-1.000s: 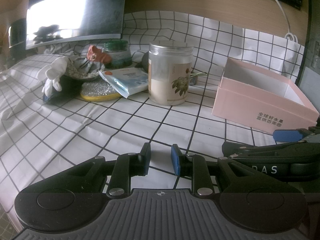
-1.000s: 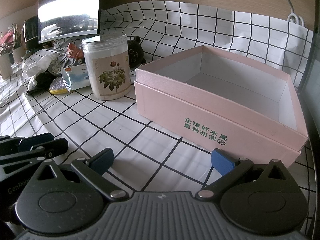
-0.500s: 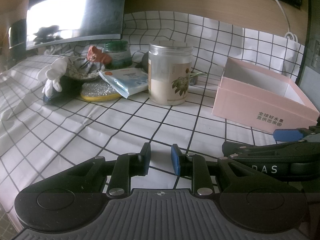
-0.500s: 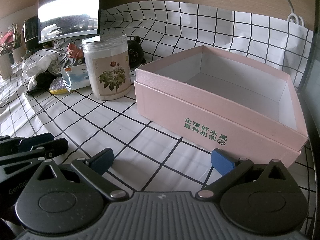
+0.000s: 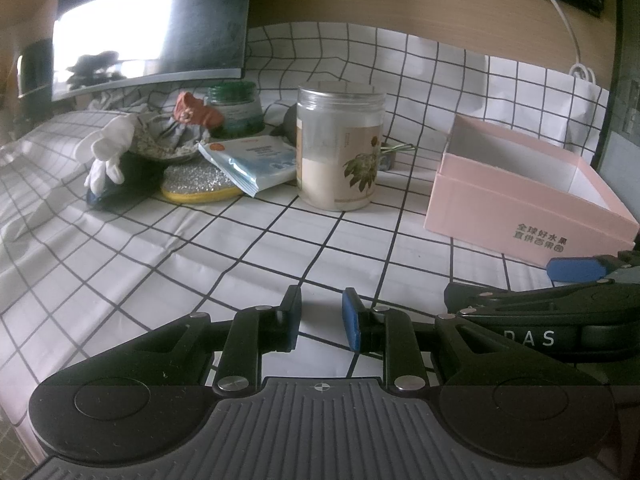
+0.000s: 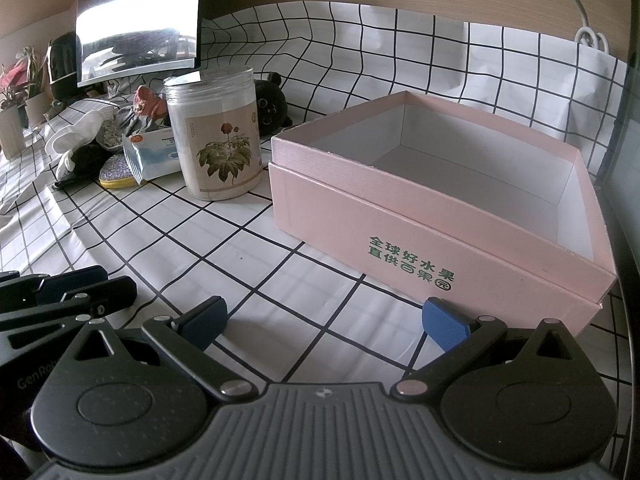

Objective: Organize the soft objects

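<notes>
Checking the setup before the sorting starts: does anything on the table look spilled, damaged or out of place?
Nothing spilled or broken. The odd spot is the jumbled heap at the far left: a white fabric glove, grey crumpled cloth and a glittery yellow-edged sponge overlap untidily. The pink cardboard box stands empty.

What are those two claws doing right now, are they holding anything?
Left claw: fingers close together with a narrow gap, holding nothing.
Right claw: wide open, holding nothing, in front of the pink box.
</notes>
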The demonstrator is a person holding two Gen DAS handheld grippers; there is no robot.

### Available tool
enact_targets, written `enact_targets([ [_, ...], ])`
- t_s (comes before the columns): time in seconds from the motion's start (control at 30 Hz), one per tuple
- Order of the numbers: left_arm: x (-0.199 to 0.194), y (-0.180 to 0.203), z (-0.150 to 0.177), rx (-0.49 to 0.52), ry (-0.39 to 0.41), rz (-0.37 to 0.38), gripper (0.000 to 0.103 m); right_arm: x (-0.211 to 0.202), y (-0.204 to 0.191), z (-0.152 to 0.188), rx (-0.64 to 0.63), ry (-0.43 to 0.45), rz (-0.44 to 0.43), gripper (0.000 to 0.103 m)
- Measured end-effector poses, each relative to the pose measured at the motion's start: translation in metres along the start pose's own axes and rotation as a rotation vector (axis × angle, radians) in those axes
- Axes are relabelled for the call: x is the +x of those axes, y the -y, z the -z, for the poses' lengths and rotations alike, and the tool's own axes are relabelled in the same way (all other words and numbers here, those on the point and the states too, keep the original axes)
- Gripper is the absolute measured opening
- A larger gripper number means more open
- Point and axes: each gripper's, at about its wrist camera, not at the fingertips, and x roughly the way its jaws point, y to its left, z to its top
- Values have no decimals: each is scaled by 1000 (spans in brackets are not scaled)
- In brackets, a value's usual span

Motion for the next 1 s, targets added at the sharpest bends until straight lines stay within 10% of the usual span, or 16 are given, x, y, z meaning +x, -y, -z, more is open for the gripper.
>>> enact_targets([
  [0.5, 2, -4, -5, 38, -26, 31, 25, 7, -1, -13, -7, -90, -17, 103],
  [0.83, 19, -68, -34, -10, -223, 372, 25, 6, -4, -18, 3, -172, 7, 103],
  [1.0, 26, -107, -60, -39, -311, 408, 25, 3, -22, -30, 1, -244, 12, 96],
])
